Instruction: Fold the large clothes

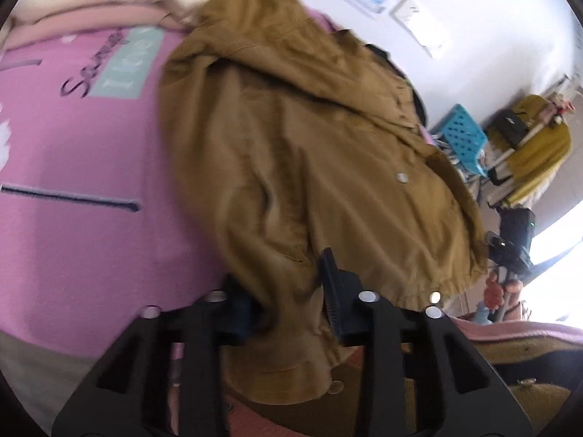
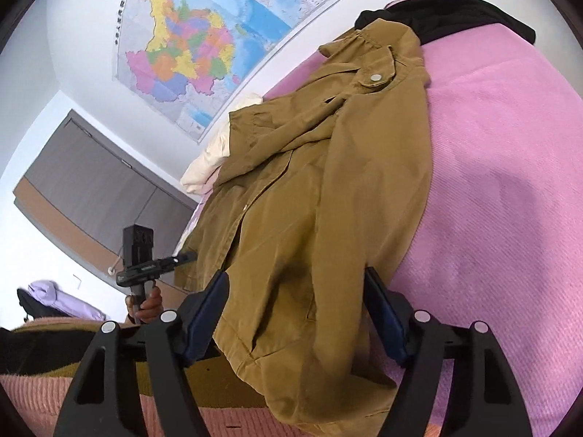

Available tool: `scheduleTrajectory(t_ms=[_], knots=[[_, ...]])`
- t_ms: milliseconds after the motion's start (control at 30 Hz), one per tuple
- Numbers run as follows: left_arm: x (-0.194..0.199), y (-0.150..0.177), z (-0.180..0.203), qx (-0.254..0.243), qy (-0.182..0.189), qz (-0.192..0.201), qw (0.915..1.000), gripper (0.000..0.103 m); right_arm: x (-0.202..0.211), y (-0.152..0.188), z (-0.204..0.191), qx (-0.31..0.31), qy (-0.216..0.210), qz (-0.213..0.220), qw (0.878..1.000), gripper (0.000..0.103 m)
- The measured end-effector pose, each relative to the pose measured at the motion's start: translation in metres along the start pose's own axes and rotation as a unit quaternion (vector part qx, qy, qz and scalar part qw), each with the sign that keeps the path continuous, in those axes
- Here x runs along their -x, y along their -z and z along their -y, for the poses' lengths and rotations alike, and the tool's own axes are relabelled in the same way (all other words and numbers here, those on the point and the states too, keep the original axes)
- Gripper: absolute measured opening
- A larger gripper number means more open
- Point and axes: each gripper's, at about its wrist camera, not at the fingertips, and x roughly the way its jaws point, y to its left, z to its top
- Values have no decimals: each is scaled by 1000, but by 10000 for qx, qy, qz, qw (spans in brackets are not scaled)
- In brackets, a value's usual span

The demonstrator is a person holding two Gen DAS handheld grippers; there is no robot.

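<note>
A brown jacket (image 2: pixel 320 189) is spread on a pink bed (image 2: pixel 510 182) below a wall map (image 2: pixel 204 36). Its hem is pinched by the left tool (image 1: pixel 288 302). The right tool (image 2: pixel 295 313) is held open around jacket cloth.

Both wrist views look close along their fingers, from opposite sides, sharing the tan jacket (image 1: pixel 309 167) (image 2: pixel 320 189) on the pink blanket (image 1: pixel 80 153) (image 2: pixel 503 182).

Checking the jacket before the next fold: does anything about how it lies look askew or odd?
Yes. The tan jacket lies rumpled and slanted on the pink blanket, with one front panel flopped over the other. Its hem hangs over the bed edge, and fabric is bunched between the fingers of both the left hand-held gripper and the right hand-held gripper.
</note>
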Motion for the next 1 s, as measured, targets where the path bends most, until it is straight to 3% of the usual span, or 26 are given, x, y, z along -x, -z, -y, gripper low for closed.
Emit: scheduleTrajectory(t_ms=[100,200,267,300,333,367,400,433,533,600,667,733,800,933,1000], knots=[[4,2,-7,148,133,51,9998,29,0,4,-5,145,155,-119,9997,77],[3,1,-8,198,368,26,9991,52,-6,9,-14,388,347,-246,9983,79],[0,1,3,8,379,41,9993,65,-8,10,-17,413,376,-248,9981,72],[-2,1,8,-89,315,44,9995,65,-9,10,-17,387,413,-230,9981,56],[-3,1,11,-134,273,50,9995,61,-7,9,-15,312,429,-159,9985,35],[-2,0,11,-153,234,73,9996,39,-5,9,-12,220,416,-86,9989,25],[-1,-1,9,-91,208,109,9997,23,-2,8,-9,128,404,-22,9991,12],[1,-3,5,19,225,123,9997,13,4,7,-6,-17,246,111,9996,10],[14,-7,2,146,350,276,9989,8,18,-1,-14,-59,-127,427,9990,8],[29,-11,7,55,367,444,9983,8,29,-8,-24,33,-438,642,9970,8],[41,-14,8,64,505,577,9970,9,33,-13,-29,116,-328,656,9972,15],[41,-14,5,68,598,546,9967,9,27,-10,-28,127,-371,411,9984,45],[33,-12,2,134,553,377,9977,9,18,-3,-24,49,-169,130,9998,62],[19,-3,-9,336,604,173,9975,11,4,16,-12,-214,-31,-206,9996,62],[16,0,-11,376,635,84,9972,25,2,24,-8,-278,55,-318,9991,62]])
